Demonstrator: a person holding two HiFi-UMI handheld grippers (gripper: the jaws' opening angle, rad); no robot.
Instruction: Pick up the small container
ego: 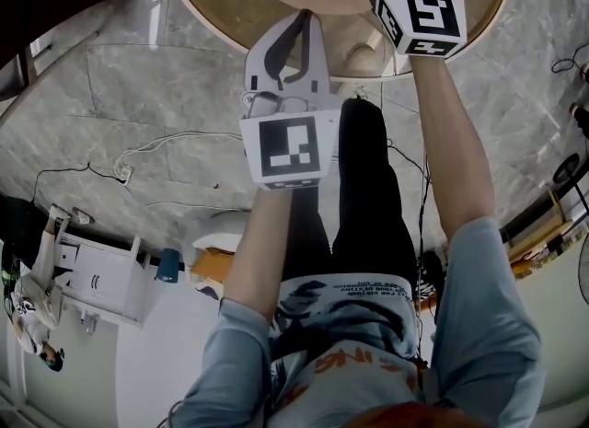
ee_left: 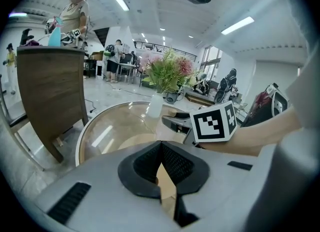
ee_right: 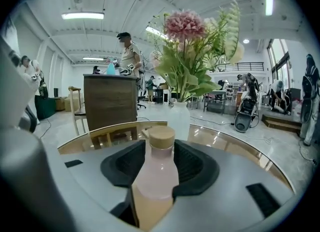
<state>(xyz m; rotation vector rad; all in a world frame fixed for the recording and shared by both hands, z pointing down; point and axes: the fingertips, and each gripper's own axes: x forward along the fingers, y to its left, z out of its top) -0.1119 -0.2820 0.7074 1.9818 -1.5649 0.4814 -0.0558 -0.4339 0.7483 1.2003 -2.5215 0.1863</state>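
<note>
1. Starting with the head view, the left gripper [ego: 302, 26] is seen held over the near rim of a round table [ego: 213, 12]. Nothing is carried in it, and the state of its jaws is better read from its own camera.
2. From the left gripper view, the jaws are seen pressed together at their tips with nothing between them. The right gripper [ee_left: 176, 122] is seen reaching across the table top toward a white vase [ee_left: 155, 105] of flowers.
3. From the right gripper view, the jaws are seen spread wide. The small container [ee_right: 157, 173], a pale pink bottle with a tan cap [ee_right: 162, 137], stands upright between them on the table, in front of the vase. No squeeze by the pads can be made out yet.
4. The bottle is judged to be light and stiff, and its smooth rounded wall is likely to be slippery. The cap and narrow neck are considered poor places to hold, since the bottle could swing or the cap could come loose.
5. A hold on the straight part of the body below the shoulder is advised, closed squarely so that the bottle is not tipped over
</note>
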